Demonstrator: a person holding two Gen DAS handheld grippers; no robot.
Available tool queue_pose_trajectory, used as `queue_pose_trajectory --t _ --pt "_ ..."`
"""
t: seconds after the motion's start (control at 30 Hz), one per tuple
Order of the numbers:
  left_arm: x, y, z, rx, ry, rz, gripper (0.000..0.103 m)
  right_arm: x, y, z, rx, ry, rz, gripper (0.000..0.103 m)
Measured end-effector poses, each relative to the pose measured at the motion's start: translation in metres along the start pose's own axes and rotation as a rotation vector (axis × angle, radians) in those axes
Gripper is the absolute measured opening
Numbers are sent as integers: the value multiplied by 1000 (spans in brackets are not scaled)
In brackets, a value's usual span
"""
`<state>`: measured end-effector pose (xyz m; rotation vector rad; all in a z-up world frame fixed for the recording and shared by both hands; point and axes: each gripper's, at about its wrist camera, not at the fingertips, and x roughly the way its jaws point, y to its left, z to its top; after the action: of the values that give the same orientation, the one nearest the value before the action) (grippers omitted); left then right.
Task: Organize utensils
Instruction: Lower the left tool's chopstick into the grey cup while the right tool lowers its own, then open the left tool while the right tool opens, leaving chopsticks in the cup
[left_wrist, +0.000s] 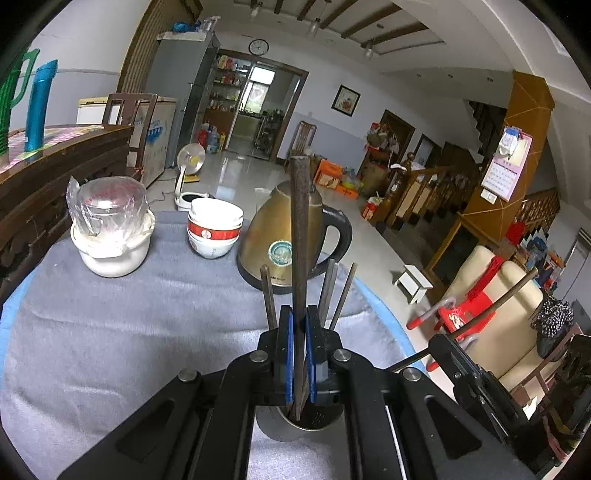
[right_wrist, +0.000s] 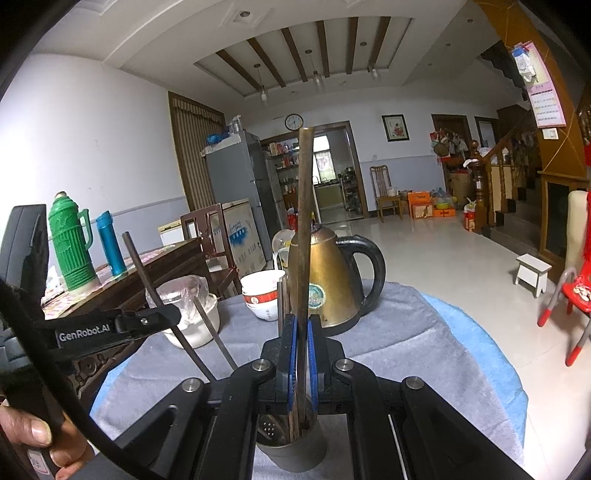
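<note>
My left gripper (left_wrist: 300, 314) is shut on a dark chopstick (left_wrist: 299, 221) that stands upright, its lower end inside a metal utensil cup (left_wrist: 295, 424) under the jaws. Several more chopsticks (left_wrist: 327, 291) stick up out of that cup. At the right edge of this view my right gripper (left_wrist: 448, 338) holds a slanted chopstick (left_wrist: 498, 301). In the right wrist view my right gripper (right_wrist: 303, 319) is shut on a brown chopstick (right_wrist: 304, 221) over the same cup (right_wrist: 291, 446). My left gripper (right_wrist: 173, 314) grips its dark chopstick (right_wrist: 144, 269) at the left.
A brass kettle (left_wrist: 284, 236) with a black handle, stacked red-and-white bowls (left_wrist: 214, 232) and a plastic-wrapped white jar (left_wrist: 110, 229) stand at the back of the grey-clothed table (left_wrist: 110, 332). A hand (right_wrist: 37, 435) shows at lower left. The table edge drops to the floor on the right.
</note>
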<state>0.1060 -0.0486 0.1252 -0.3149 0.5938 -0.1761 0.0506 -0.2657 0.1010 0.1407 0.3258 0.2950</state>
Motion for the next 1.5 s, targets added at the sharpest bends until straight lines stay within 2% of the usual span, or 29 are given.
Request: queue_pose_trajectory --t 0.53,0.83,1.23,1.3,1.37,1.43,1.5 --pt "12 5 2 -19 15 -20 6 25 2 -7 -13 77 25 6" --pt "31 2 -5 10 75 -13 6 53 -2 -20 -6 212 50 6" --pt "46 5 -9 -5 118 -9 7 84 -11 -28 16 332 68 7" --pt "44 7 -7 -13 113 -1 11 87 -14 -28 28 344 71 8" --pt "40 11 -5 -24 112 0 29 85 -16 -25 32 344 43 8" --pt "28 15 -2 -33 87 0 31 77 -19 -19 39 317 31 8" --pt "16 18 0 -36 66 6 39 67 -19 -13 43 285 11 8"
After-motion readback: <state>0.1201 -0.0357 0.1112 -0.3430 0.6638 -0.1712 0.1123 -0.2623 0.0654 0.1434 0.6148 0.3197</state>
